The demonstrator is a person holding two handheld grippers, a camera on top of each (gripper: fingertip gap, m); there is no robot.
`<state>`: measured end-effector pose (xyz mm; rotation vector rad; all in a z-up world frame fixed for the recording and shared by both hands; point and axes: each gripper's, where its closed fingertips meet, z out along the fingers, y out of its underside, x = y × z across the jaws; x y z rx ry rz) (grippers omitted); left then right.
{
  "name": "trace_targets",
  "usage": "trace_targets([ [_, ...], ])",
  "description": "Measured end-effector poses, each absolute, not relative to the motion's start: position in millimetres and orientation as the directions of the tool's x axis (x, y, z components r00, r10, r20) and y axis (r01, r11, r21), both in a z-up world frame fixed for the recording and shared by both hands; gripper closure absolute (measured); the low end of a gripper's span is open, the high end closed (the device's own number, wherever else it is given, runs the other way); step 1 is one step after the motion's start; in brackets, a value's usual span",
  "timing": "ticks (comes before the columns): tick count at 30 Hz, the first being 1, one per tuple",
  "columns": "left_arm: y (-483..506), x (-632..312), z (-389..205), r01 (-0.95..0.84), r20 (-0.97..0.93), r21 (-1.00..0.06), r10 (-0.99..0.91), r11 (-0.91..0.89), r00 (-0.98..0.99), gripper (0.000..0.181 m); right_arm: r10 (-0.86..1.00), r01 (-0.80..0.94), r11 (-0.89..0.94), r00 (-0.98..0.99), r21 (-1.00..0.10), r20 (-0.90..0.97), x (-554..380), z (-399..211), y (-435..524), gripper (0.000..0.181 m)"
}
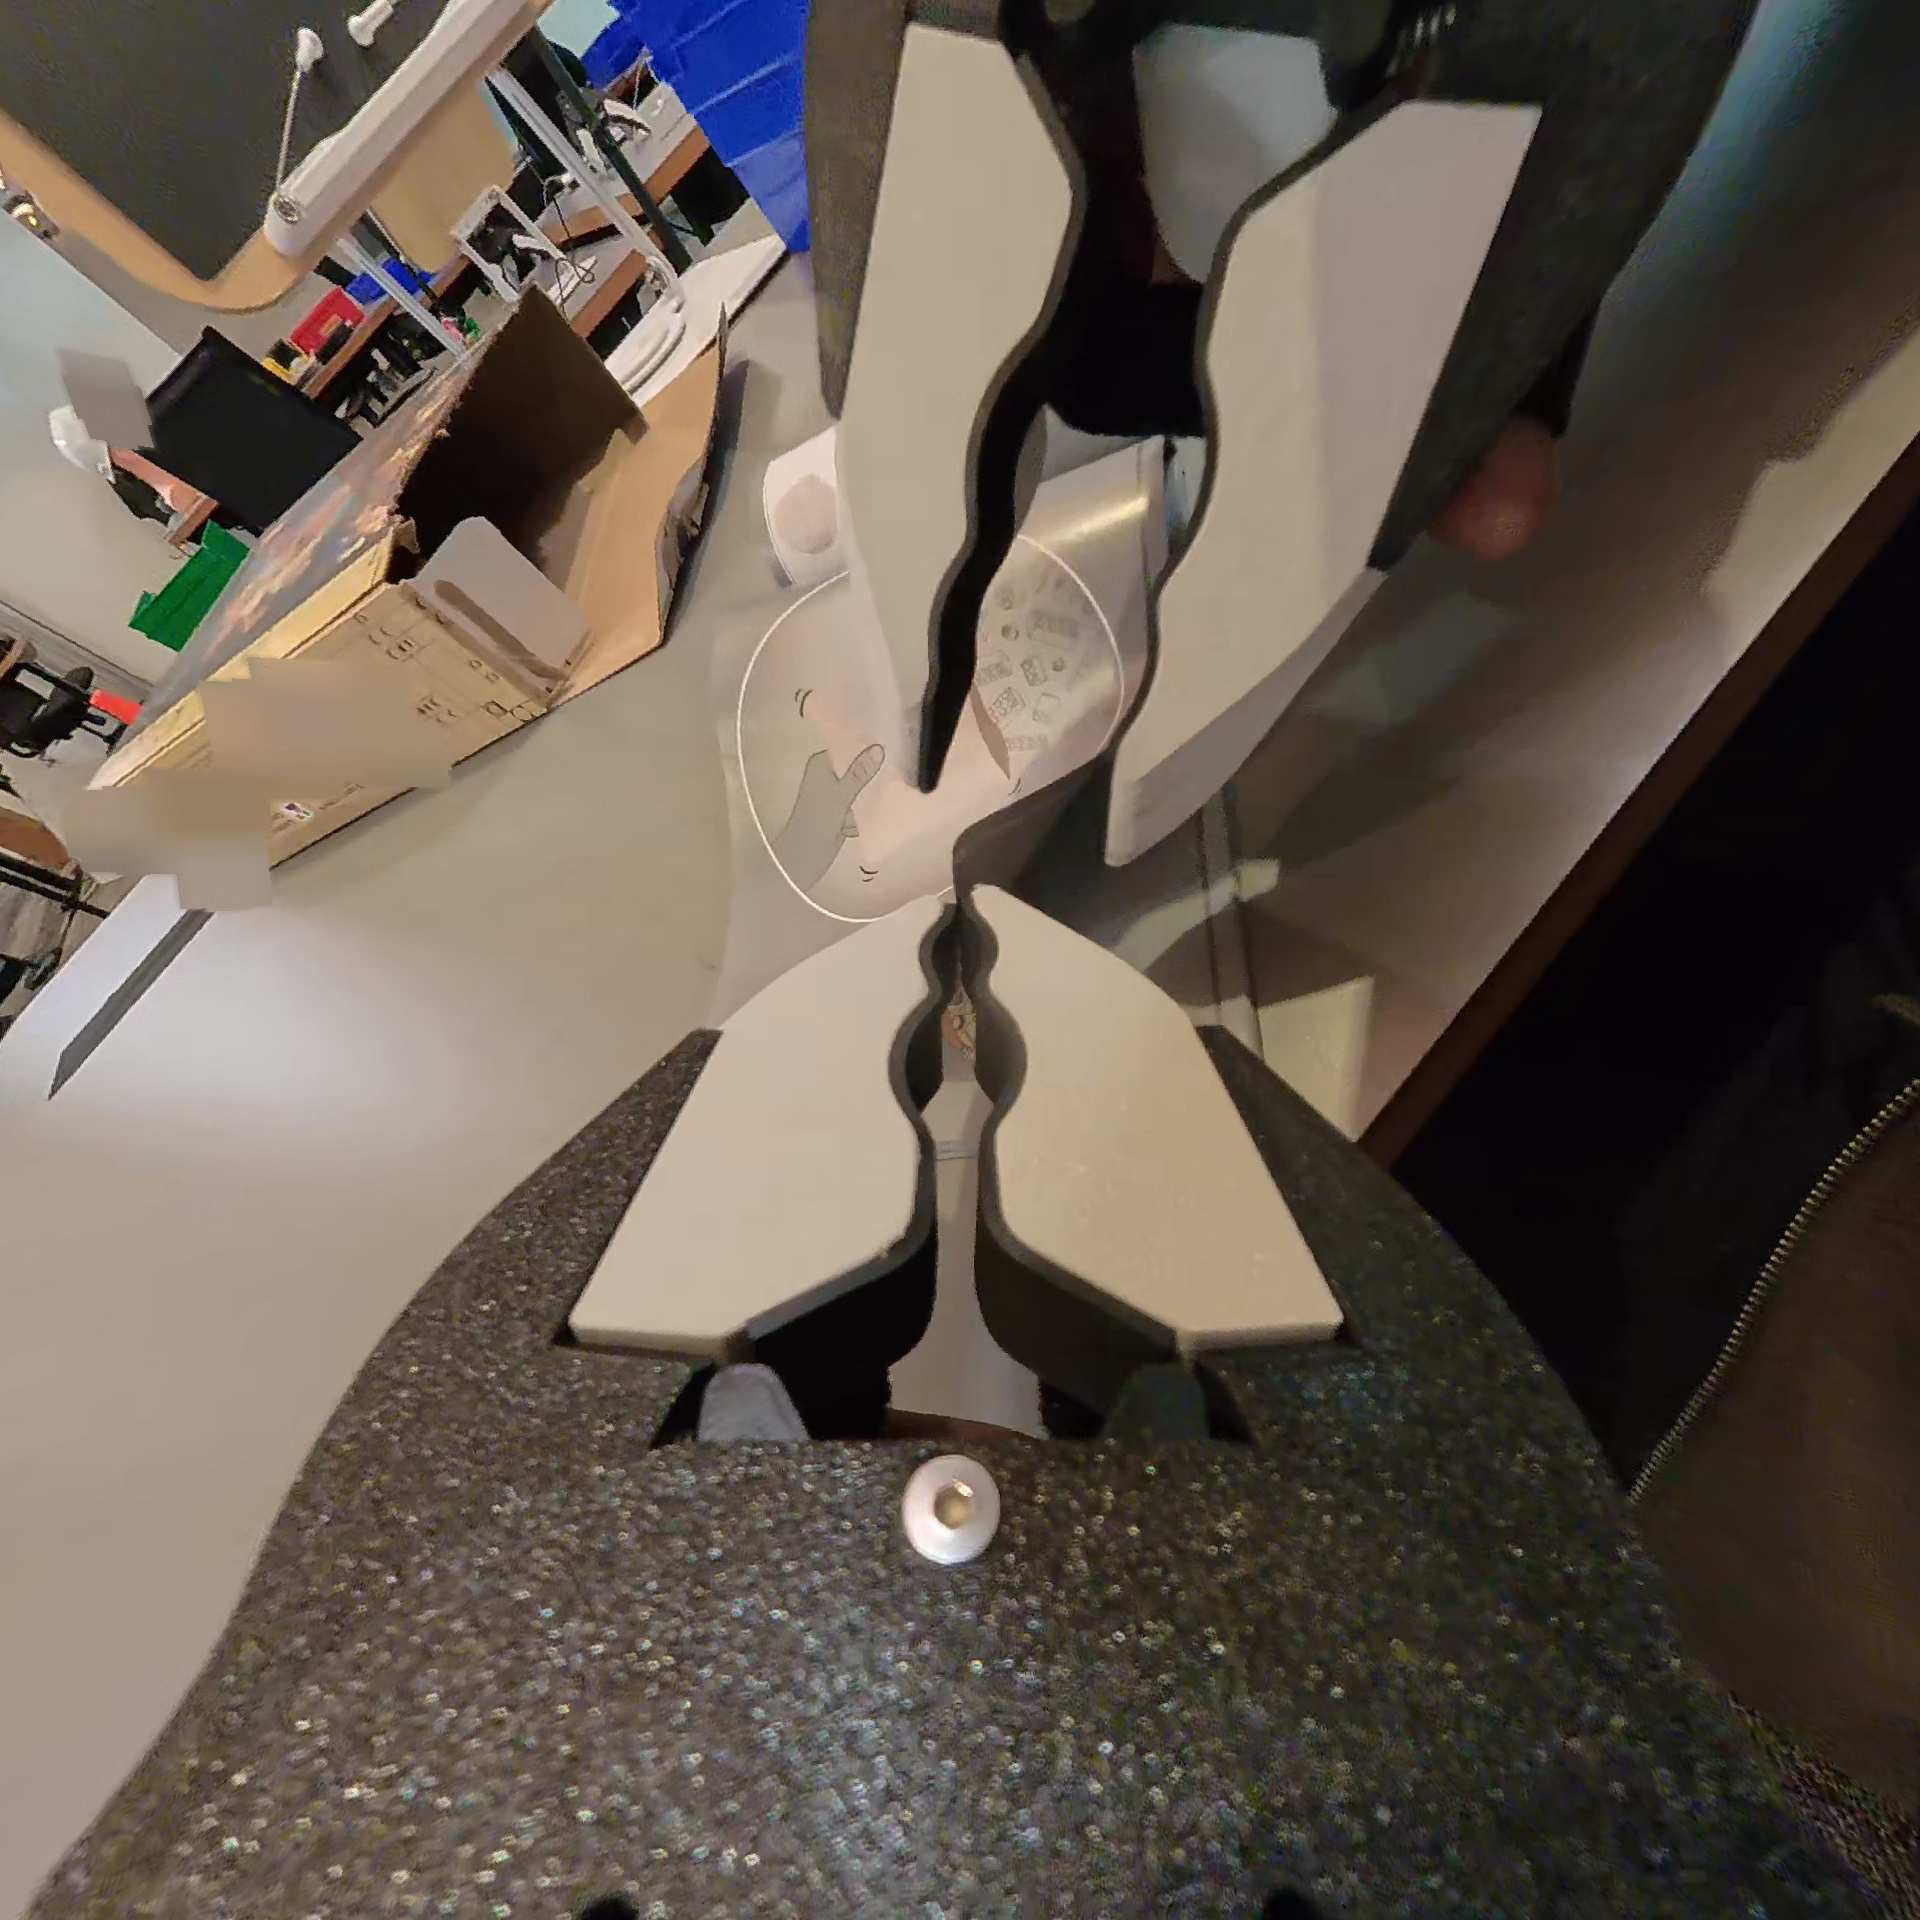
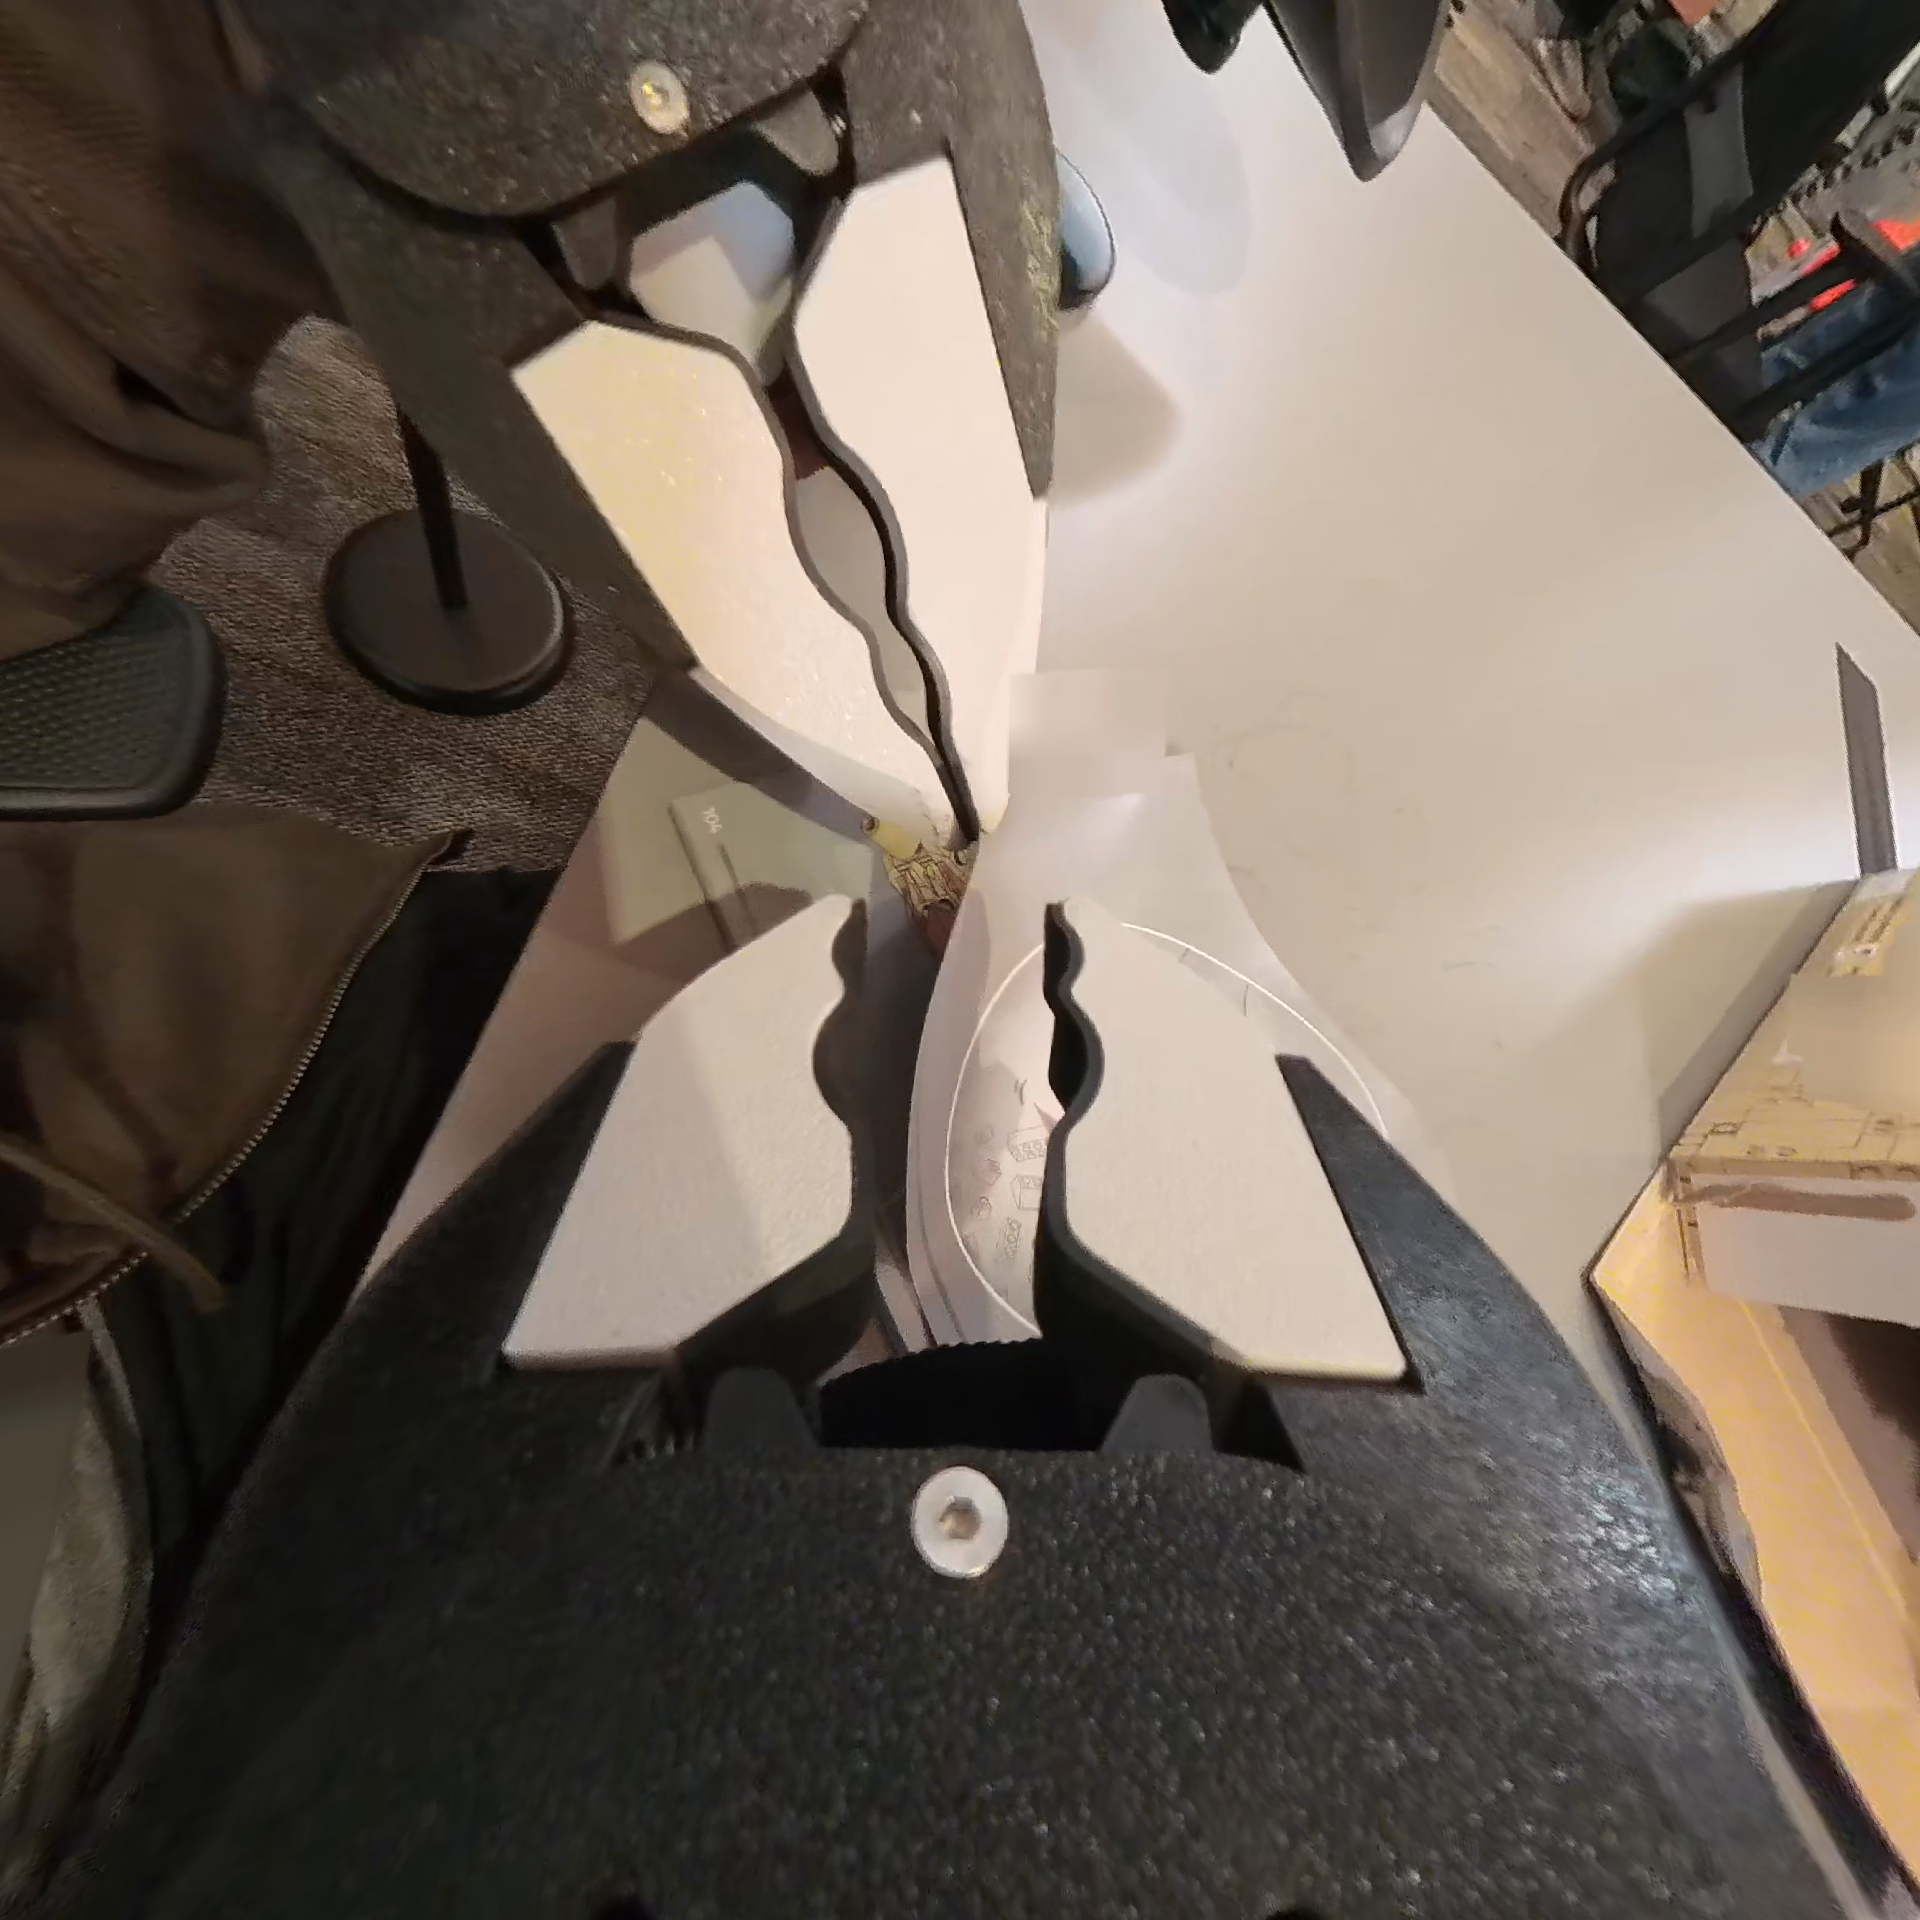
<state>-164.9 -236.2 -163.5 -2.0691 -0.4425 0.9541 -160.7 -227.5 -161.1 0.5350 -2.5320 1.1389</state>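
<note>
A white paper booklet (image 1: 821, 769) with a printed circle of line drawings is held up over the white table (image 1: 364, 1039). My left gripper (image 1: 961, 914) is shut on one thin edge of it, and a strip of coloured print shows between its fingers. The right wrist view shows the same pinch by the left gripper (image 2: 961, 826) on the booklet's corner (image 2: 1122, 831). My right gripper (image 2: 954, 920) is open. The booklet's pages stand edge-on between its pads without being pressed. It also shows in the left wrist view (image 1: 987, 831), pointing toward my left gripper with its fingers spread around the page.
An opened cardboard box (image 1: 499, 582) lies on the table to the left; it is at the right in the right wrist view (image 2: 1766, 1195). The table's dark front edge (image 1: 1558, 935) and a person's brown zipped jacket (image 2: 208, 935) are close. A black round stand base (image 2: 447, 603) sits beyond. My two grippers' fingertips are within a few centimetres of each other.
</note>
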Motion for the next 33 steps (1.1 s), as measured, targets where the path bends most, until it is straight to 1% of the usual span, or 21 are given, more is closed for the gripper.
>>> trace_targets([
  [2,-234,-164,-162,-0.026,-0.478,-0.787,0.582,-0.617,0.658,0.181,-0.177,-0.431,0.630,-0.890,-0.646,0.420,-164,-162,-227,0.149],
  [4,-232,-163,-160,-0.042,-0.483,-0.789,0.577,-0.613,0.659,0.181,-0.154,-0.407,0.638,-0.899,-0.654,0.409,-166,-163,-227,0.154],
  [7,-229,-163,-153,-0.070,-0.487,-0.803,0.584,-0.591,0.649,0.179,-0.114,-0.387,0.640,-0.902,-0.664,0.416,-172,-161,-226,0.173],
  [8,-230,-164,-149,-0.076,-0.485,-0.813,0.599,-0.577,0.637,0.175,-0.100,-0.378,0.635,-0.905,-0.673,0.414,-173,-158,-225,0.180],
  [9,-231,-165,-144,-0.081,-0.480,-0.824,0.617,-0.560,0.624,0.170,-0.085,-0.365,0.631,-0.909,-0.684,0.407,-175,-156,-224,0.181],
  [13,-242,-168,-122,-0.113,-0.444,-0.877,0.700,-0.466,0.559,0.155,-0.009,-0.318,0.617,-0.918,-0.720,0.397,-188,-146,-216,0.181],
  [16,-253,-168,-107,-0.130,-0.393,-0.914,0.759,-0.384,0.519,0.154,0.089,-0.268,0.566,-0.920,-0.780,0.381,-203,-131,-205,0.181],
  [19,-260,-169,-105,-0.115,-0.345,-0.935,0.785,-0.335,0.515,0.155,0.220,-0.214,0.507,-0.905,-0.835,0.365,-225,-114,-186,0.181],
  [22,-264,-173,-112,-0.071,-0.329,-0.937,0.798,-0.342,0.505,0.155,0.370,-0.140,0.423,-0.875,-0.895,0.312,-249,-98,-158,0.181],
  [26,-261,-177,-120,-0.034,-0.326,-0.932,0.794,-0.361,0.513,0.155,0.513,-0.051,0.363,-0.822,-0.930,0.246,-275,-95,-118,0.181],
  [33,-253,-181,-126,-0.012,-0.324,-0.927,0.783,-0.375,0.530,0.155,0.611,0.032,0.364,-0.762,-0.931,0.212,-292,-116,-70,0.180],
])
